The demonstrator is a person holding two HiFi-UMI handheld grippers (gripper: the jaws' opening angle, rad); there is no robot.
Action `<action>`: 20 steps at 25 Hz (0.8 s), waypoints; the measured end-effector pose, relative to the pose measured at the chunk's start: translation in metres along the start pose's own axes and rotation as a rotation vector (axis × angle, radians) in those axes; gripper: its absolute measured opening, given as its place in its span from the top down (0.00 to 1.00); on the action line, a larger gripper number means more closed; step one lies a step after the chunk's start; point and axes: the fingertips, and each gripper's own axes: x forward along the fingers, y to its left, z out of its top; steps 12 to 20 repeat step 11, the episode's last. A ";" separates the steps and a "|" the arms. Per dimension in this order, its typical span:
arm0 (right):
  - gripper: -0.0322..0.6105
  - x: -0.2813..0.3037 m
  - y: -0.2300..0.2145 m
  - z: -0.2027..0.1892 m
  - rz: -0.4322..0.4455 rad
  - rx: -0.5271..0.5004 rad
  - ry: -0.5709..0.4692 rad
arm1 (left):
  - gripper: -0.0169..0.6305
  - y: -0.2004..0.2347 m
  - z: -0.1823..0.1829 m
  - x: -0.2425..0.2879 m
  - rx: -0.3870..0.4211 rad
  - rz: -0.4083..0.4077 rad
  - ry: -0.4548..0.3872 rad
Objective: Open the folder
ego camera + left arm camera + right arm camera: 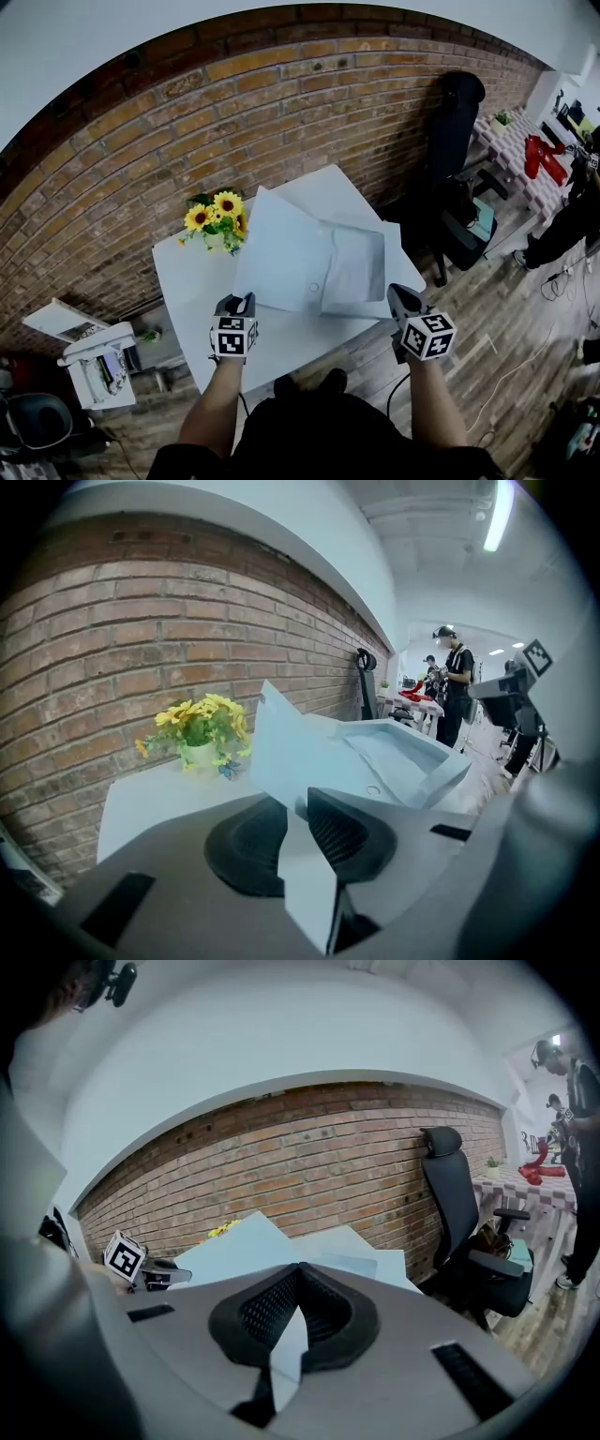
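Observation:
A pale blue folder (314,253) lies spread on the white table (187,281), with its big cover sheet (281,248) raised on the left. The inner pocket side (356,267) is on the right. My left gripper (240,302) is at the folder's near left edge, shut on the cover sheet. In the left gripper view that sheet (291,752) runs straight between the pads of the left gripper (295,803). My right gripper (398,292) is at the near right corner. In the right gripper view a thin blue sheet (286,1344) is pinched in the right gripper (300,1269).
A white pot of sunflowers (217,223) stands at the table's back left, close to the raised cover. A brick wall (281,103) runs behind. A black office chair (455,122) stands right of the table, and a white cart (98,361) is on the left. A person in black (457,682) stands far off.

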 end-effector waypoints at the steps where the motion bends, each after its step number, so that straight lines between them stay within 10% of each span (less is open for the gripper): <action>1: 0.93 0.001 0.002 0.000 0.004 -0.001 0.000 | 0.85 -0.001 0.002 -0.001 -0.015 -0.004 -0.003; 20: 0.93 0.005 0.009 -0.001 0.025 -0.006 -0.006 | 0.85 -0.003 0.006 -0.004 -0.029 -0.015 -0.008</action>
